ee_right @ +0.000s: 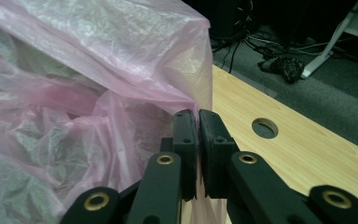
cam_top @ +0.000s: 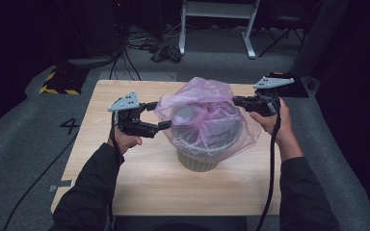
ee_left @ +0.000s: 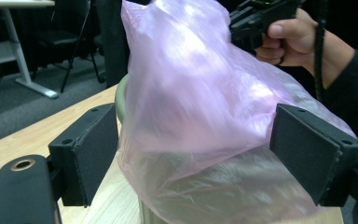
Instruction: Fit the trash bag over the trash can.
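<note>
Pink plastic bag [cam_top: 207,113] over the bin [cam_top: 200,161]: my right gripper [ee_right: 198,122] pinches its edge; my left gripper [cam_top: 160,114] gapes beside it.

Floor number: a black "4" [cam_top: 69,125] is showing on the grey carpet [cam_top: 19,144], left of the left gripper [cam_top: 160,114]; nothing else readable

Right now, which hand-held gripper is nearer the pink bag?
Right. The right hand-held gripper is shut on the pink bag; the left hand-held gripper is open around its side.
</note>
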A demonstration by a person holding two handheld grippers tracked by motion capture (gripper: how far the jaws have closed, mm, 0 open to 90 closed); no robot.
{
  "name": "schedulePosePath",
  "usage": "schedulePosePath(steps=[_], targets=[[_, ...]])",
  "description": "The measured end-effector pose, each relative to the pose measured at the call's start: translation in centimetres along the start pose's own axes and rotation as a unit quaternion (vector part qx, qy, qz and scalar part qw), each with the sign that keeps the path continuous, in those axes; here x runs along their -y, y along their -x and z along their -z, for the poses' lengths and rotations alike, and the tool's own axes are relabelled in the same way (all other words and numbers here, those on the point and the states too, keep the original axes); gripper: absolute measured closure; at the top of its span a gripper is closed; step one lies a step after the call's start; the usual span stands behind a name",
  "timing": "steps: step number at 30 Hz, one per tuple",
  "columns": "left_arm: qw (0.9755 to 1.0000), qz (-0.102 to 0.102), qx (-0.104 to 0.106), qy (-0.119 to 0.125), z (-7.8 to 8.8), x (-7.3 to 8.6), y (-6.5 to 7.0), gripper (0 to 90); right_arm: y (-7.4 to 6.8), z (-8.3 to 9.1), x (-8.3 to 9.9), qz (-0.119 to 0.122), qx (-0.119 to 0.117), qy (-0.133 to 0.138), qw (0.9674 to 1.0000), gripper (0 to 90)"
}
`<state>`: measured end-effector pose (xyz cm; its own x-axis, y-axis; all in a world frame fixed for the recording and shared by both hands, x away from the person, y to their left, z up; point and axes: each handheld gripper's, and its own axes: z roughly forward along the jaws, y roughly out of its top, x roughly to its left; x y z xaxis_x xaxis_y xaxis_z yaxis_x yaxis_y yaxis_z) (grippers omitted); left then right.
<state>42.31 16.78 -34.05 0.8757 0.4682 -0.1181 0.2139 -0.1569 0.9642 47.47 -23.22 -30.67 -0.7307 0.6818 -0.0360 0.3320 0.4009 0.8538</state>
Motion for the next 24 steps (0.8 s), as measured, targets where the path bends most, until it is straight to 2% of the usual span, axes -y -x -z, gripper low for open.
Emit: schedulePosePath(steps=[2, 3, 5, 6, 8, 10, 11, 13, 15, 16, 18, 20, 22, 24], targets=[[0.9998, -0.012, -0.016, -0.003, -0.5, -0.2, 0.1, 17.7, -0.1, 0.0, -0.1, 0.006, -0.005, 0.003, 1.0000, 84.8], [0.9994, -0.019, -0.030, -0.002, -0.7, -0.3, 0.2, 24.9, -0.2, 0.0, -0.1, 0.008, -0.004, 0.004, 1.0000, 84.7], [0.9962, -0.031, -0.078, -0.019, -1.1, -0.5, 0.3, 42.5, -0.2, -0.1, -0.2, 0.009, -0.006, 0.004, 0.9999, 84.8], [0.9960, -0.035, -0.080, -0.019, -1.1, -0.5, 0.3, 52.6, -0.2, -0.1, -0.1, 0.009, -0.007, 0.004, 0.9999, 84.8], [0.9921, -0.041, -0.115, -0.027, -1.3, -0.5, 0.0, 71.1, -0.3, -0.1, -0.1, 0.009, -0.008, 0.004, 0.9999, 84.8], [0.9914, -0.043, -0.121, -0.024, -1.2, -0.4, -0.3, 85.3, -0.3, -0.1, -0.1, 0.010, -0.007, 0.005, 0.9999, 84.8], [0.9901, -0.049, -0.128, -0.030, -1.3, -0.4, -0.4, 89.0, -0.3, -0.1, -0.1, 0.009, -0.007, 0.006, 0.9999, 84.9], [0.9895, -0.058, -0.124, -0.047, -1.2, -0.3, -0.6, 89.8, -0.2, -0.1, -0.1, 0.007, -0.003, 0.006, 1.0000, 85.9], [0.9872, -0.060, -0.135, -0.060, -1.0, 0.0, -0.8, 89.9, 0.1, -0.1, 0.0, 0.000, 0.005, 0.004, 1.0000, 87.3], [0.9876, -0.057, -0.131, -0.065, -0.8, 0.2, -1.1, 89.9, 0.2, -0.1, 0.1, -0.003, 0.012, 0.004, 0.9999, 88.2], [0.9859, -0.052, -0.140, -0.076, -0.6, 0.7, -1.5, 89.9, 0.7, -0.2, 0.3, -0.014, 0.023, 0.000, 0.9996, 88.8], [0.9857, -0.046, -0.136, -0.088, -0.6, 1.4, -2.0, 89.9, 1.3, -0.6, 0.6, -0.033, 0.023, -0.003, 0.9992, 88.8], [0.9853, -0.036, -0.136, -0.097, -1.0, 2.2, -2.4, 89.9, 1.4, -1.1, 0.9, -0.039, 0.021, -0.010, 0.9990, 88.8], [0.9852, -0.031, -0.134, -0.102, -1.4, 2.8, -2.5, 89.9, 1.5, -1.7, 1.2, -0.044, 0.028, -0.018, 0.9985, 88.8]])
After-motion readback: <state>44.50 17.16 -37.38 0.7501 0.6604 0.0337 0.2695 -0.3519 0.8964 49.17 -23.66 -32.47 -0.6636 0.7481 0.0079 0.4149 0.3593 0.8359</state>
